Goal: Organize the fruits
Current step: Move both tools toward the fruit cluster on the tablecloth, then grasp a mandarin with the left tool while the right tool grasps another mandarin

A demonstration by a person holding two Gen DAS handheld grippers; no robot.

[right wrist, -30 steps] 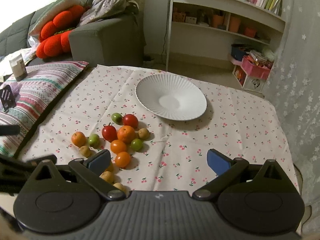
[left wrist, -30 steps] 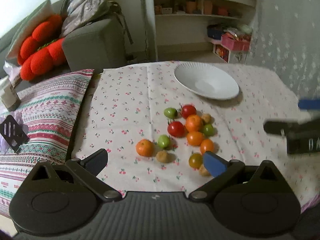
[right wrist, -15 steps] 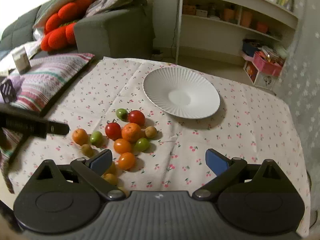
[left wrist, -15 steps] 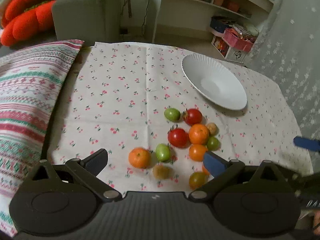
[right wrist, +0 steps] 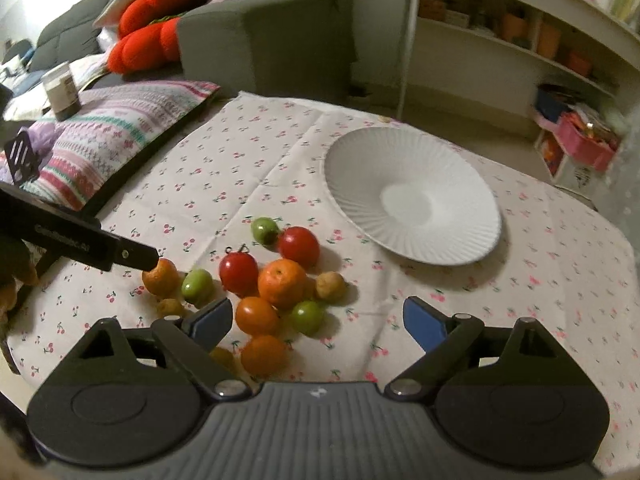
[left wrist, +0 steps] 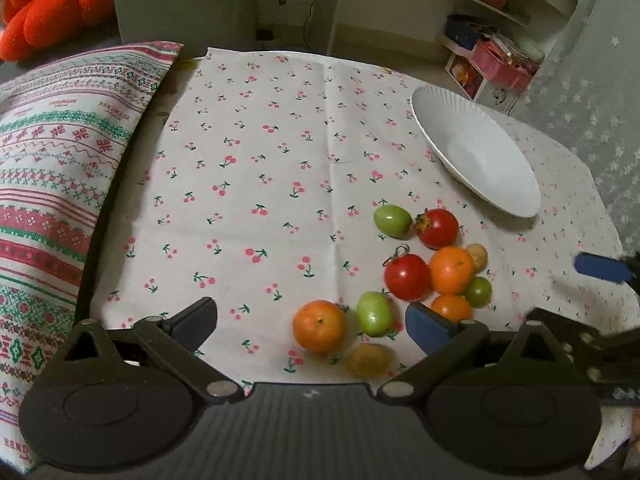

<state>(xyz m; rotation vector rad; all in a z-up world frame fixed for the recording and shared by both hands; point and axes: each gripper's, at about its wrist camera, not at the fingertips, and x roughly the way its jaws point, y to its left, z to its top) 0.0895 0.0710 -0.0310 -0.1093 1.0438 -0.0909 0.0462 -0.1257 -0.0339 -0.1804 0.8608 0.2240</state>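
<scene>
A cluster of small fruits lies on the cherry-print tablecloth (left wrist: 260,184): red tomatoes (left wrist: 407,277), oranges (left wrist: 318,326), green fruits (left wrist: 374,313) and small brown ones (left wrist: 367,359). The same cluster shows in the right wrist view, with an orange (right wrist: 282,283) at its middle. An empty white ribbed plate (left wrist: 476,156) (right wrist: 412,196) stands beyond the fruits. My left gripper (left wrist: 312,320) is open, low over the near orange and green fruit. My right gripper (right wrist: 318,318) is open and empty, above the cluster's near side.
A striped patterned cushion (left wrist: 52,184) lies along the table's left side. A grey sofa with red cushions (right wrist: 160,36) and a white shelf unit (right wrist: 520,48) stand behind. The table edge runs close on the right (left wrist: 600,216).
Both grippers have moved forward and lower towards the fruit cluster. The left one has also swung left, so the fruits sit between its fingers. Both stay open.
</scene>
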